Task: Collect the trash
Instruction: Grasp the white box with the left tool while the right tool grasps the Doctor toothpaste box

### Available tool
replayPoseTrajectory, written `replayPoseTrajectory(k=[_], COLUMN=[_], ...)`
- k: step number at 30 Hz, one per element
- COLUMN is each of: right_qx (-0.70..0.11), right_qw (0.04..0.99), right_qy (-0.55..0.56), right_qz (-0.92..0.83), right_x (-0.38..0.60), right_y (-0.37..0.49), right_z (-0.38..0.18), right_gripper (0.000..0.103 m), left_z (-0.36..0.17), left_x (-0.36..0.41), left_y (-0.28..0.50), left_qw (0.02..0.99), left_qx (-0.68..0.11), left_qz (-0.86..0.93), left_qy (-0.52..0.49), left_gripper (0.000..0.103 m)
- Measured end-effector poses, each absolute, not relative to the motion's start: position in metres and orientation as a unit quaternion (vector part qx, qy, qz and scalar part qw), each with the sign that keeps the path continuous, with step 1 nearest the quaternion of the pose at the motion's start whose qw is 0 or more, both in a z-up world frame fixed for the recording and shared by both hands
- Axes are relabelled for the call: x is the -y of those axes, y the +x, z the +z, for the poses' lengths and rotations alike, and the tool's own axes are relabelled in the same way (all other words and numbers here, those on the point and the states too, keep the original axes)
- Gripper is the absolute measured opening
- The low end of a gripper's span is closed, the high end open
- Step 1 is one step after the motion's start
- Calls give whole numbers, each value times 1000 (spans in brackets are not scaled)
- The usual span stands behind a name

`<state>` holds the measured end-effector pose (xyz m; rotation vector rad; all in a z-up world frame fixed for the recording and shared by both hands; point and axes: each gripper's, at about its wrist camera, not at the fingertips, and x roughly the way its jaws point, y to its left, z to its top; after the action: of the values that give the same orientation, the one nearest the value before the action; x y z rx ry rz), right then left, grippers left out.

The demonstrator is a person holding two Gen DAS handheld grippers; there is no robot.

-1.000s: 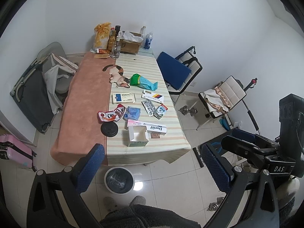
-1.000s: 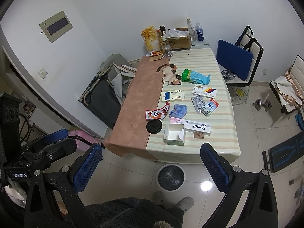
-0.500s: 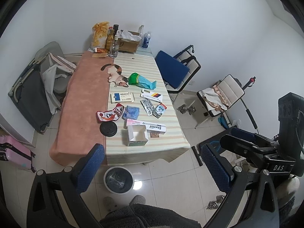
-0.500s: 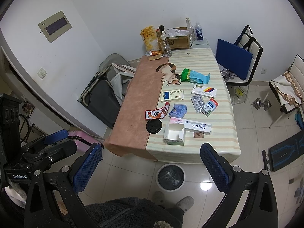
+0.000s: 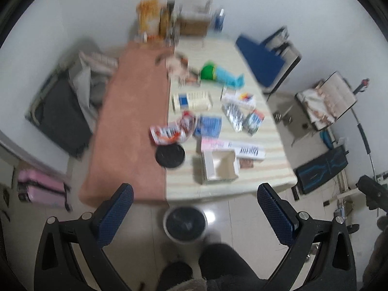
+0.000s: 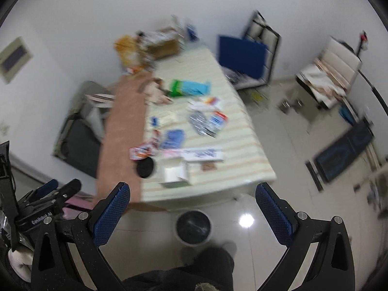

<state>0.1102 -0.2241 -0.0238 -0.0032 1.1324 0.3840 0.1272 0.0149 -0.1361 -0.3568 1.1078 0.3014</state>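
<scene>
Both my left gripper (image 5: 195, 214) and right gripper (image 6: 192, 212) hang spread wide, holding nothing. Ahead of my fingers the litter lies on the striped table (image 5: 271, 174): an open white box (image 5: 219, 167) nearest, its lettering blurred unreadable. The bin (image 5: 184, 225) stands between my fingertips, below.

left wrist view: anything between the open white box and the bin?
Only bare tablecloth between the white box and the table edge; the bin sits on the floor just below. Left wrist view.
</scene>
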Motion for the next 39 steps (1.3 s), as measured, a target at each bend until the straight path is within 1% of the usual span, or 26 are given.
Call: replayPoseTrajectory(k=[1, 4, 9, 14, 17, 18, 19, 20, 23, 27, 30, 36, 38, 39], right_qx=[-548, -577, -620, -660, -674, -677, -678, -677, -668, -639, -615, -569, -566, -575], right_qw=[820, 806, 777, 739, 722, 714, 708, 700, 677, 643, 616, 566, 561, 555], right_qy=[0, 0, -15, -47, -60, -76, -87, -105, -174, -268, -332, -429, -437, -430], right_qz=[167, 133, 112, 124, 144, 161, 176, 201, 257, 325, 363, 414, 418, 420], right_x=[230, 247, 255, 242, 225, 215, 207, 195, 160, 110, 78, 18, 9, 5], right_y=[126, 171, 248, 319, 341, 349, 352, 354, 351, 334, 315, 270, 262, 259], right_z=[-41, -88, -163, -229, -249, -255, -259, -263, -271, -281, -291, -328, -339, -346], right_gripper=[103, 103, 103, 103, 103, 103, 103, 103, 103, 103, 103, 103, 99, 89], left_z=[-158, -203, -273, -322, -347, -352, -353, -354, -344, -331, -323, -329, -328, -326], left_x=[-13, -9, 4, 5, -2, -4, -5, -6, -10, -19, -37, -66, -72, -75], left_y=[143, 170, 223, 252, 263, 264, 263, 262, 250, 223, 187, 137, 123, 117], left_qw=[808, 771, 708, 663, 640, 637, 637, 635, 645, 649, 639, 623, 624, 625], left_qx=[-543, -583, -646, -689, -702, -702, -701, -701, -691, -677, -667, -652, -648, -647], left_qz=[137, 134, 153, 171, 187, 191, 194, 201, 208, 249, 285, 321, 325, 327], left_qy=[-185, -219, -241, -239, -250, -254, -255, -253, -252, -241, -256, -290, -292, -289], left_gripper=[103, 103, 103, 103, 103, 102, 92, 88, 85, 85, 85, 85, 85, 85])
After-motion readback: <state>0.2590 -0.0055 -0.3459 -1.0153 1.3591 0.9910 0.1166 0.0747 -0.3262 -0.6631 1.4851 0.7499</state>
